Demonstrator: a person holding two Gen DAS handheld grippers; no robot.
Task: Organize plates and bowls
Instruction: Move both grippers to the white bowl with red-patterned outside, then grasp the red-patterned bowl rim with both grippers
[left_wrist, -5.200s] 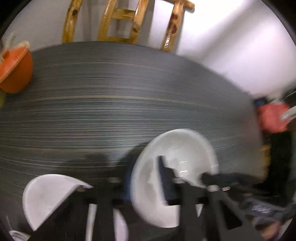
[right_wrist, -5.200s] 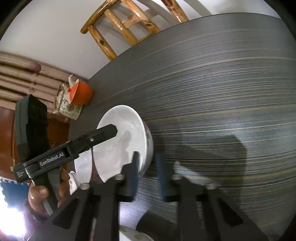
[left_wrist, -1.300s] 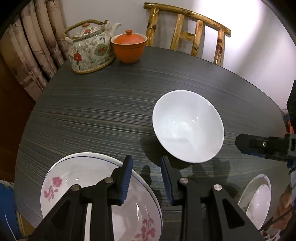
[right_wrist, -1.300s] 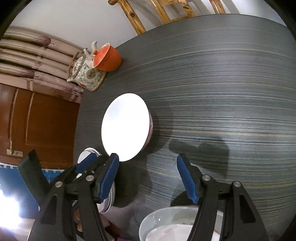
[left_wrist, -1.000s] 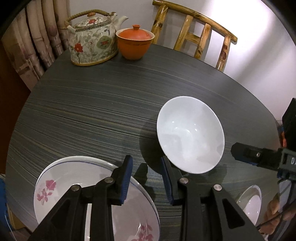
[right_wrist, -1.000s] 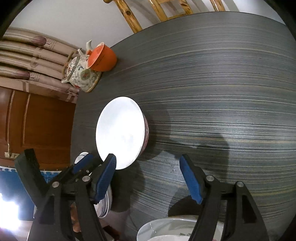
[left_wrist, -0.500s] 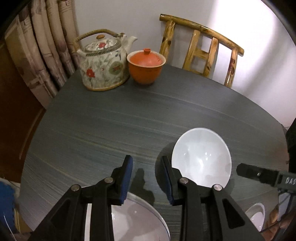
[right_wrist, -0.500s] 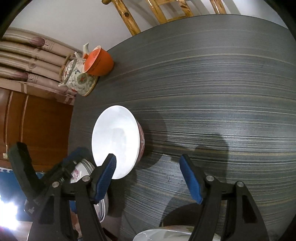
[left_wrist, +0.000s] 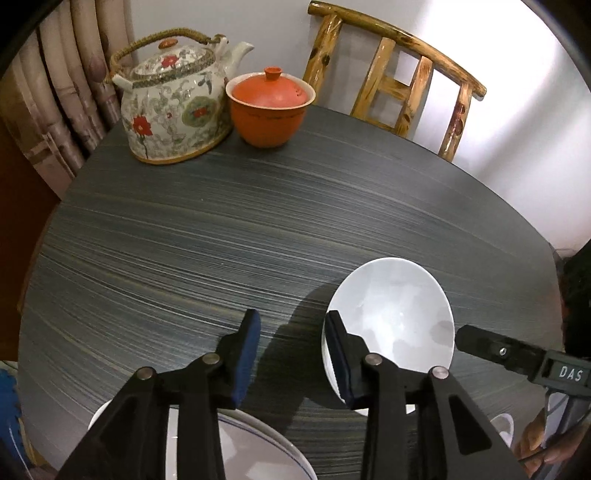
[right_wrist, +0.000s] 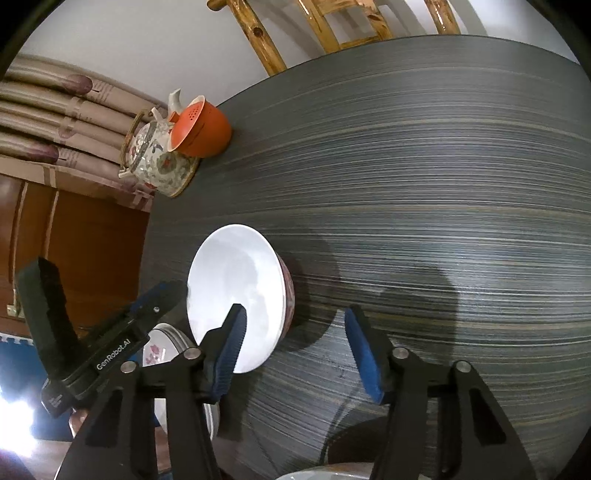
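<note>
A plain white bowl (left_wrist: 391, 317) with a red pattern on its outside (right_wrist: 289, 291) stands upright on the dark table (left_wrist: 221, 240). My left gripper (left_wrist: 293, 332) hovers just left of the bowl, its jaws opening over bare table; its right finger sits at the bowl's rim. A stack of plates (left_wrist: 255, 454), blue-rimmed with pink flowers (right_wrist: 162, 347), lies under that gripper at the near left edge. My right gripper (right_wrist: 295, 332) hangs right of the bowl, jaws closing with only table between them. Another white dish's rim (right_wrist: 325, 474) peeks in at the bottom.
A flowered teapot (left_wrist: 173, 110) and an orange lidded cup (left_wrist: 271, 107) stand at the table's far left edge. A wooden chair (left_wrist: 399, 85) is behind the table. Curtains and a wooden door lie to the left. A hand (left_wrist: 535, 443) holds the right gripper.
The left gripper has drawn back from the plates and bowl, so the plates sink to the bottom and the teapot looms larger. The right gripper's jaws have narrowed. The bowl has stayed put.
</note>
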